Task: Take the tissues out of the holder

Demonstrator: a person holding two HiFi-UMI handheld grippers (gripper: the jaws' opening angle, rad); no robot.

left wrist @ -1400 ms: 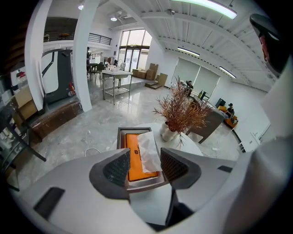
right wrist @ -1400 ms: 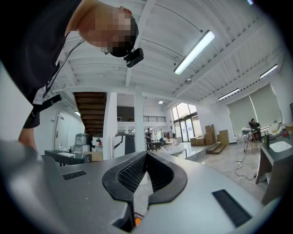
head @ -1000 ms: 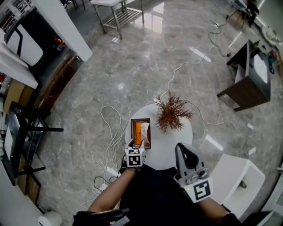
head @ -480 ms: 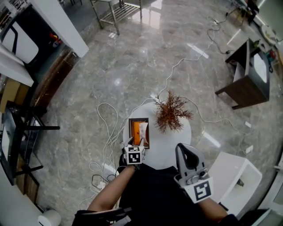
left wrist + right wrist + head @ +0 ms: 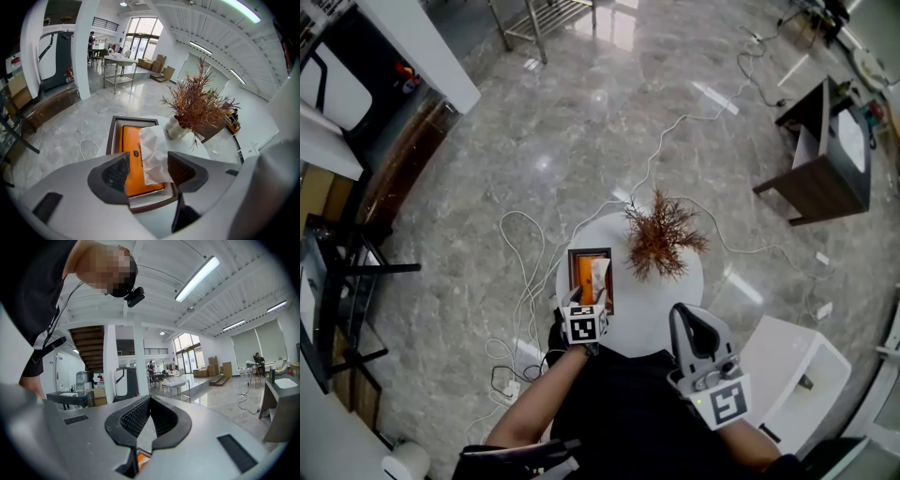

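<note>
Approach step of pulling a tissue. The left tool (image 5: 147, 171) is angled steeply down over the near end of the dark-framed wooden holder (image 5: 111, 133), which sits on the left part of the round white surface (image 5: 661, 314), just beside a white vase of dried reddish branches (image 5: 197, 101). Inside the holder lies an orange tissue pack (image 5: 133, 161), from whose slot one white tissue (image 5: 153, 152) stands up. The left tool's jaws have just been opening and are spread, with the raised tissue between them, close to the right-hand pad but not visibly pressed. The right tool (image 5: 150, 399) is held roughly level near the person's body, away from the holder, its jaws pressed together at the tips on nothing. No tissue is out yet. The next move probably calls for pinching the tissue low on its raised fold, then lifting straight up so that it slides from the slot without tearing.
</note>
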